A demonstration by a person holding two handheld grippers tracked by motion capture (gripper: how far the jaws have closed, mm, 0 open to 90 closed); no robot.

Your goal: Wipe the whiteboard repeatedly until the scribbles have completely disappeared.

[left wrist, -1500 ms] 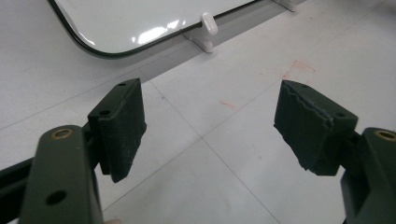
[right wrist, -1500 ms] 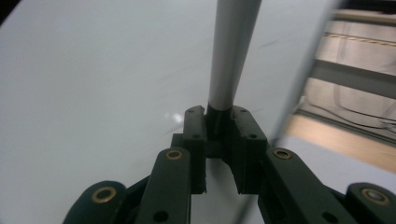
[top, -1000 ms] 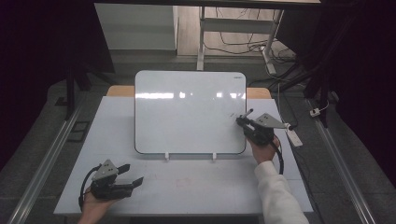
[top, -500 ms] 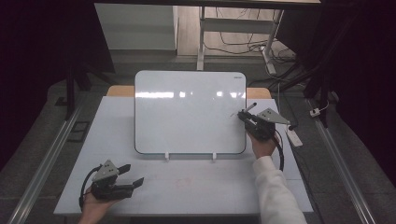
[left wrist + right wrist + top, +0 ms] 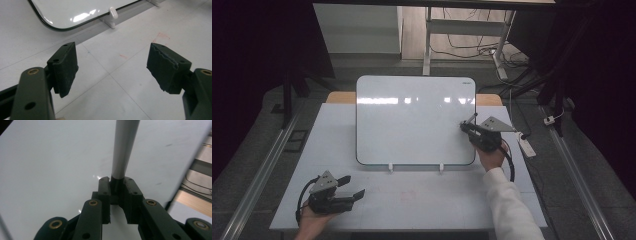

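A white whiteboard stands tilted on the pale table, held by two small white feet. My right gripper sits at the board's right side, shut on a grey marker. In the right gripper view the marker rises from between the jaws of my right gripper, against the board surface. My left gripper rests near the table's front left corner, open. In the left gripper view its pads stand wide apart over bare table, and the board's lower corner lies beyond.
A small white oblong device lies off the table's right edge. Metal rails run along the floor on both sides, and cables lie behind the board. Faint red marks show on the tabletop.
My right gripper with the marker has crept slightly up and left at the board's right side. The left gripper has stayed put.
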